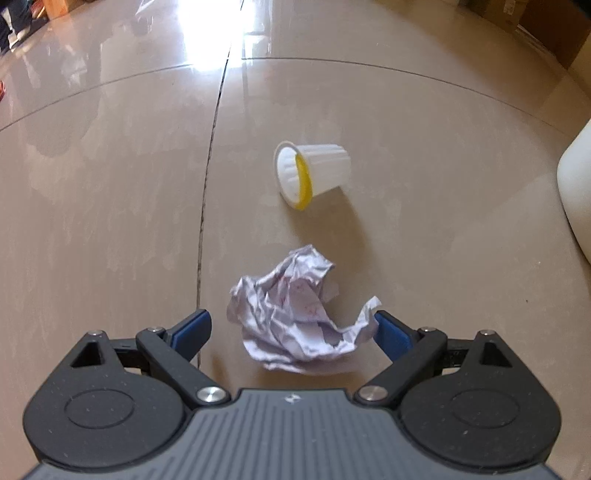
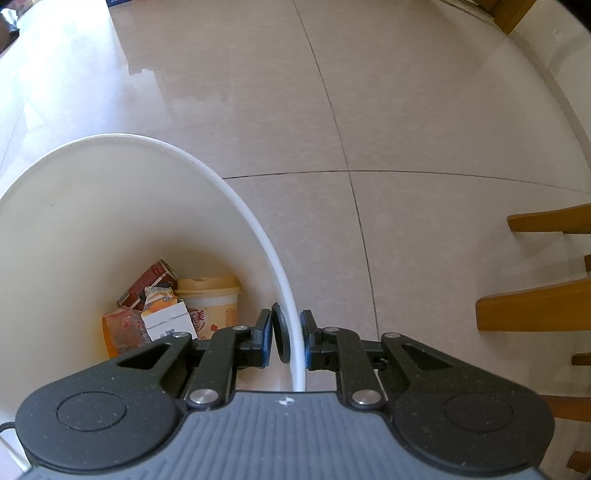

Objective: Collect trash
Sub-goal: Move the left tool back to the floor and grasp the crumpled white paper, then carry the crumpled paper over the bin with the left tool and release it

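A crumpled ball of white paper (image 1: pixel 295 314) lies on the tiled floor between the wide-apart blue fingers of my left gripper (image 1: pixel 291 328), which is open; its right finger is at the paper's edge. Beyond the paper a white plastic cup (image 1: pixel 314 171) with a yellow rim lies on its side. In the right wrist view my right gripper (image 2: pixel 286 339) is shut on the rim of a white trash bin (image 2: pixel 229 188), one finger inside the wall and one outside. Inside the bin lie cartons (image 2: pixel 147 291) and a yellow-lidded tub (image 2: pixel 212 302).
The bin's white side (image 1: pixel 576 192) shows at the right edge of the left wrist view. Wooden chair legs (image 2: pixel 546 306) stand at the right of the right wrist view. Cardboard boxes (image 1: pixel 535 29) sit at the far right, a person's feet (image 1: pixel 14 26) at the far left.
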Demonstrator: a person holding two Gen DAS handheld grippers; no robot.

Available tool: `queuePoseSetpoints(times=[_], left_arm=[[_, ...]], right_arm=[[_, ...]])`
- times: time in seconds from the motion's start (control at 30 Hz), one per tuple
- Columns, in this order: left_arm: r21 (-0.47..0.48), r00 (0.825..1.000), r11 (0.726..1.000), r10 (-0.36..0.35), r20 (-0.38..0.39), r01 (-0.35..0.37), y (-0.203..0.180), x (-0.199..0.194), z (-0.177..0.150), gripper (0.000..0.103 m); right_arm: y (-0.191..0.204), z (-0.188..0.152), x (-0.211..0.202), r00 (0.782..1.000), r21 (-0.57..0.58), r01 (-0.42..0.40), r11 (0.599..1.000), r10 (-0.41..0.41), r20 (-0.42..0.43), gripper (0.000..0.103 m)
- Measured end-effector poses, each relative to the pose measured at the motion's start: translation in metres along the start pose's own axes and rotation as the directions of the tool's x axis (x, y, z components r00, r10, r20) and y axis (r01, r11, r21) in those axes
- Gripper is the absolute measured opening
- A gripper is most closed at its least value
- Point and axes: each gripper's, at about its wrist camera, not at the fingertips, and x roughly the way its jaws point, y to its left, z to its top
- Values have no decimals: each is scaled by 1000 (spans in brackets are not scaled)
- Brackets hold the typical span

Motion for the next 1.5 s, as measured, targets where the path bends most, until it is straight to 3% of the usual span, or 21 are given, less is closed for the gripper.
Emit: queuePoseSetpoints(times=[0.2, 0.4, 0.53, 0.7, 0.83, 0.93, 1.17, 1.33, 1.5], left_arm=[[24, 999, 999, 21, 29, -22, -2, 3, 3, 74], [-4, 999, 1000, -4, 48, 4, 2, -4, 5, 53], [-27, 1000, 1000, -2, 29, 3, 8, -18, 8, 48], [17, 998, 1000, 13, -66, -12, 1, -35, 26, 45], [32, 996, 998, -48, -71, 51, -10, -73, 45, 45], [100, 994, 991, -82, -73, 89, -36, -98, 66, 45], [329, 979, 923, -176, -106, 201, -118, -159, 127, 45], [441, 958, 853, -281, -59, 278, -183, -215, 180, 45], [526, 913, 773, -407, -16, 354, -259, -256, 222, 45]], right_arm=[[3, -1, 3, 1000, -6, 13, 1000, -13, 0, 19], [5, -3, 6, 1000, -3, 18, 1000, -18, 6, 20], [6, -3, 7, 1000, -2, 21, 1000, -21, 5, 20], [7, -1, 7, 1000, -14, 29, 999, -29, 1, 20], [7, -1, 7, 1000, -16, 28, 999, -28, 2, 20], [5, -1, 6, 1000, -16, 26, 1000, -26, 3, 20], [5, -1, 6, 1000, -32, 24, 999, -24, 3, 20], [6, -2, 5, 1000, -43, 23, 999, -23, 5, 20], [2, -1, 4, 1000, -26, 0, 1000, 0, 10, 20]])
